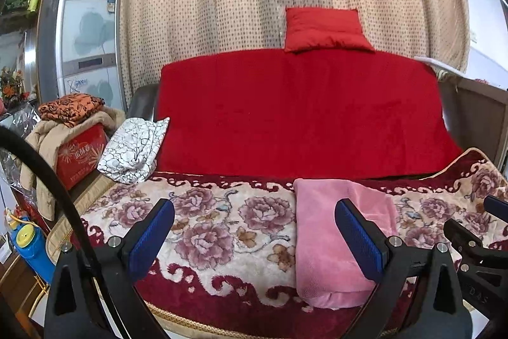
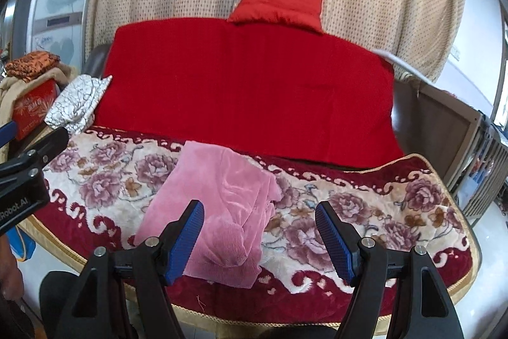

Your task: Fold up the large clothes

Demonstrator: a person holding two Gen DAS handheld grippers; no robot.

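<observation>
In the left wrist view, the left gripper (image 1: 254, 237) hangs wide and empty, the folded pink corduroy garment (image 1: 330, 243) lying on the floral plush blanket (image 1: 203, 231) beneath its right finger. In the right wrist view, the right gripper (image 2: 260, 240) is likewise wide and empty above the garment's near edge (image 2: 219, 212). A pinch there could, I judge, catch the blanket's pile and drag both.

White lettering ending in "Robot.AI" is being shown on the black body of the left gripper (image 2: 19, 177), at the left edge of the right wrist view; the start of the word is being cut off by the frame. Raised letters reading "DAS" are being shown on the black frame of the right gripper (image 1: 476, 247), low at the right of the left wrist view. Gold characters are being displayed on the side of the red box (image 1: 81, 159), but they cannot be read. A small sticker on the refrigerator (image 1: 85, 30) is likewise too blurred to be read.
</observation>
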